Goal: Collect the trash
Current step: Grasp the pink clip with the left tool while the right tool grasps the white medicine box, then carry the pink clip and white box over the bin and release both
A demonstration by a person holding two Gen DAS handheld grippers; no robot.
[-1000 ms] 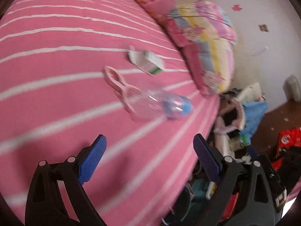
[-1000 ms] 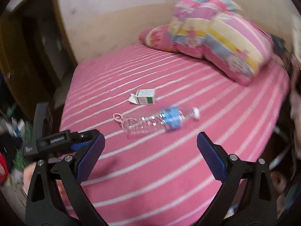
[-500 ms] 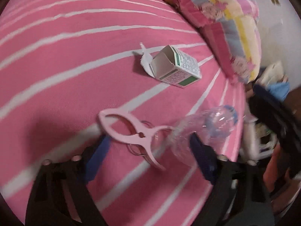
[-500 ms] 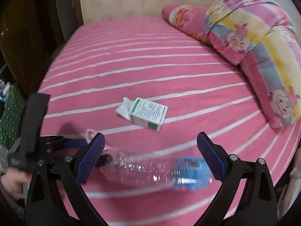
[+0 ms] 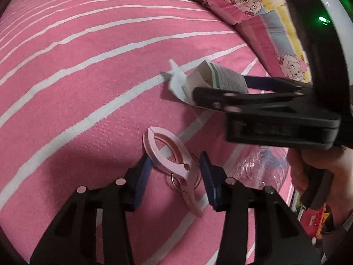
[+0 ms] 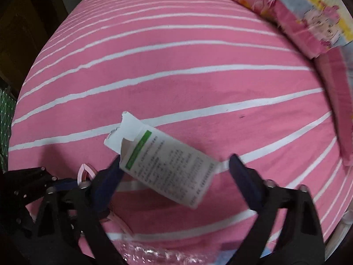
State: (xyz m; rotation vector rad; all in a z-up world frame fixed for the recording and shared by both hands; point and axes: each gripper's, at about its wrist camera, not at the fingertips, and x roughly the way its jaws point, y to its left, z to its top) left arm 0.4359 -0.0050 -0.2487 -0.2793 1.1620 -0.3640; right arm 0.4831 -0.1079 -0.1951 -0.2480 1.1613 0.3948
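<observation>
Bed: one carton, one clip, one bottle. Both claws closing, not yet pinching: left claw straddles clip, right claw straddles carton.

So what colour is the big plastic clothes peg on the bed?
Pale pink plastic clothes peg, clearest in the left wrist view.

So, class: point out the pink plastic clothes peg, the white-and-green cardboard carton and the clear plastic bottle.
Pink plastic clothes peg (image 5: 174,154): left wrist view, its looped body.
White-and-green cardboard carton (image 6: 172,170): right wrist view, printed side panel.
Clear plastic bottle (image 5: 262,167): left wrist view, crinkled wall.
</observation>
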